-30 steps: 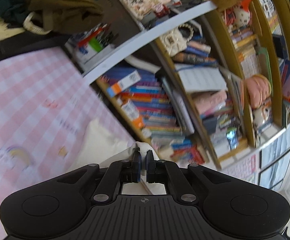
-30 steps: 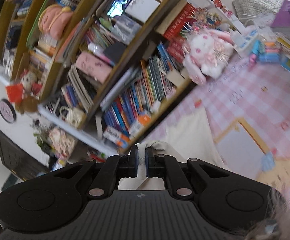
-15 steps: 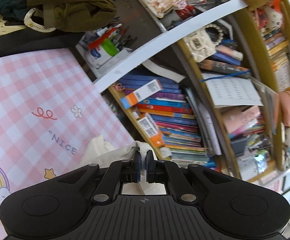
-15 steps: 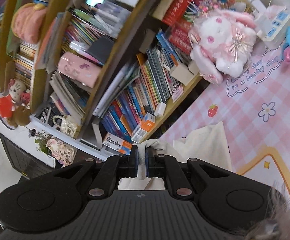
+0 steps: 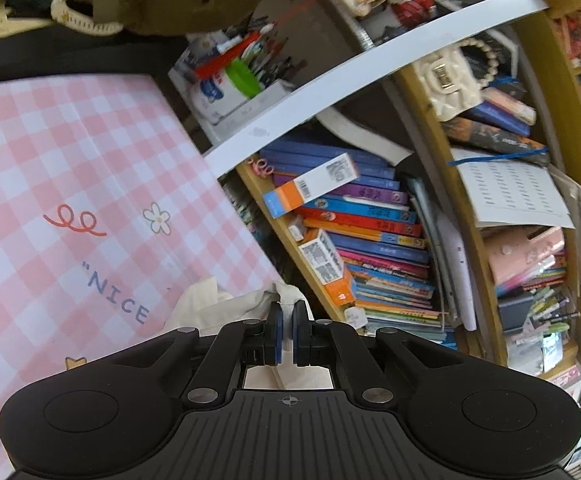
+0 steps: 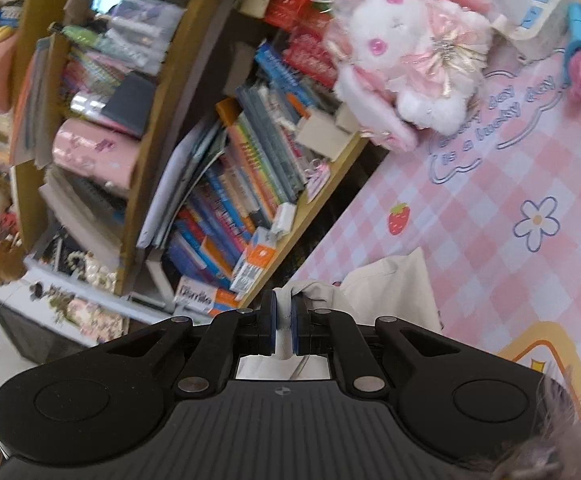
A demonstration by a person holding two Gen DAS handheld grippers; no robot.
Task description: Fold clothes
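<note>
Left gripper (image 5: pixel 287 312): jaws pressed together on an edge of the cream garment (image 5: pixel 226 306). Right gripper (image 6: pixel 283 308): jaws pinched on another bunched edge of the same garment (image 6: pixel 390 288). Garment drapes from both grippers onto the pink checked tablecloth (image 5: pixel 70 168), near the cloth's edge facing the bookshelf (image 5: pixel 370 240). Plush rabbit (image 6: pixel 406 52) sits on the tablecloth, well apart from the garment.

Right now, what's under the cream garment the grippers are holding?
Under the cream garment lies the pink checked mat. The left hand-held gripper and the right hand-held gripper each pinch an edge. Whatever the cloth and gripper bodies cover can't be seen.
</note>
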